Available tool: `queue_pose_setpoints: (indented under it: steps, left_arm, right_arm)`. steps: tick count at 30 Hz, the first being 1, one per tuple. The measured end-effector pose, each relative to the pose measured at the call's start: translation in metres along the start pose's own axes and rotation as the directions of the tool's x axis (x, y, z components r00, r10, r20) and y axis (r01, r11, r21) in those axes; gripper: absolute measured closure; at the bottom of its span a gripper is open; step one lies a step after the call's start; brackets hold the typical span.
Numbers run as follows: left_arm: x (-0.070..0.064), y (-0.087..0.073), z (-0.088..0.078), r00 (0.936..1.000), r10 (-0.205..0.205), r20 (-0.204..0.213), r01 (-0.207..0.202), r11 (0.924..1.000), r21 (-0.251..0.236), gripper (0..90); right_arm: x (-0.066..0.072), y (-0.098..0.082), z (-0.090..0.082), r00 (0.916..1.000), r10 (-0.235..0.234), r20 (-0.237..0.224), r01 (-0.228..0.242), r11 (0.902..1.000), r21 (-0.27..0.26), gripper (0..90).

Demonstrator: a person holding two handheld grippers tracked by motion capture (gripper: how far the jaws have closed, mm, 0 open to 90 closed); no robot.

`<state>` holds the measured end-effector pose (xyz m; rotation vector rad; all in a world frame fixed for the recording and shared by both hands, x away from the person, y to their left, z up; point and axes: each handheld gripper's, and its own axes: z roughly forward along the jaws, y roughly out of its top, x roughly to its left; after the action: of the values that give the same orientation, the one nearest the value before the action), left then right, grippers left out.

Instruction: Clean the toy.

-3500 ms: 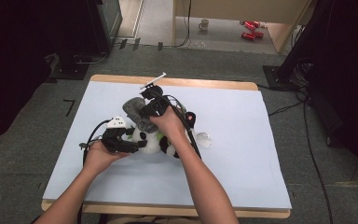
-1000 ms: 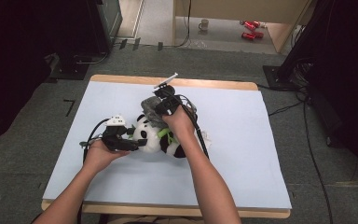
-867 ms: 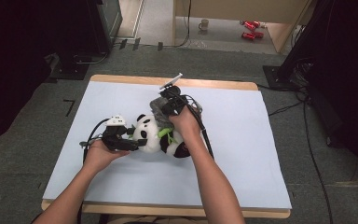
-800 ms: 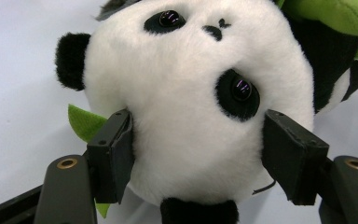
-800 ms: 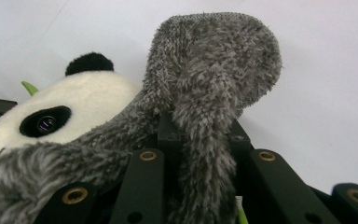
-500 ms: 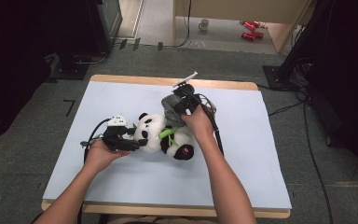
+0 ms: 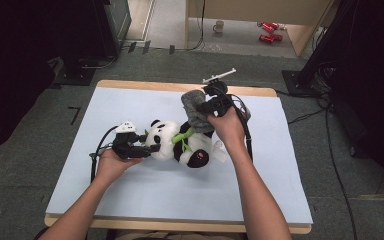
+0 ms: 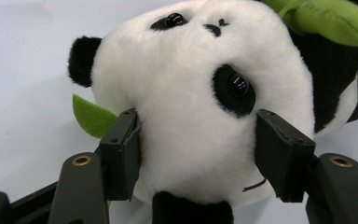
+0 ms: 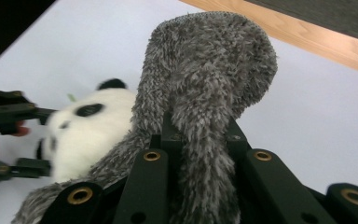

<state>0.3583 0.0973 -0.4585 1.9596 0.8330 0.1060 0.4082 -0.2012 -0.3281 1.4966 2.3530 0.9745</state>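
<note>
Right gripper (image 7: 202,106), jaws pinched tight on a shaggy grey fabric piece (image 7: 195,109) (looks like a small garment or cloth), has moved up and off toward 1 o'clock across the last second. In the earlier high views the grey fabric sat bunched right over the black-and-white plush panda toy (image 7: 177,144); now it's mostly lifted clear, with its lower end touching the panda's body near the green leaf (image 7: 182,137). The right gripper view confirms the fuzzy cloth (image 9: 205,93) clamped between the jaws and folded over above them.

Left gripper (image 7: 130,149) at 9 o'clock of the panda hasn't shifted. Its jaws have just been closing with the panda's head (image 8: 191,102) between them. In the left gripper view both pads (image 8: 121,158) sit against the sides of the white plush head, so it reads as a light clamp holding the toy down.

Judgement: the grey piece is being pulled off the panda while the left hand anchors it; nearly separated, a bit more pull should free it.

The panda lies on its side at the middle of the pale blue table mat (image 7: 130,200).

Writing: no brands or labels are readable. A small white tag (image 7: 219,154) by the panda's foot is too small to read.
</note>
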Motion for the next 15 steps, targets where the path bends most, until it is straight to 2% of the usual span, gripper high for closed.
queue_pose_setpoints:
  steps: [4, 8, 10, 15]
  left_arm:
    - [0.000, 0.000, 0.000, 1.0000, -0.003, -0.002, 0.003, 1.0000, -0.002, 37.6]
    - [0.001, 0.000, 0.000, 1.0000, 0.001, 0.001, -0.001, 1.0000, 0.001, 37.5]
    - [0.001, 0.000, 0.000, 1.0000, -0.002, 0.001, 0.002, 1.0000, 0.000, 37.4]
    - [0.001, 0.000, 0.000, 1.0000, -0.003, 0.001, 0.003, 1.0000, 0.004, 37.4]
  right_arm:
    - [0.020, 0.004, 0.004, 0.9982, -0.032, -0.051, 0.031, 0.9994, -0.016, 77.8]
    - [0.040, 0.006, 0.016, 0.9932, -0.052, -0.104, 0.051, 0.9985, -0.018, 77.7]
    - [0.052, 0.007, 0.025, 0.9883, -0.059, -0.141, 0.057, 0.9983, -0.013, 77.7]
    - [0.072, 0.007, 0.045, 0.9792, -0.075, -0.188, 0.077, 0.9970, 0.002, 77.7]
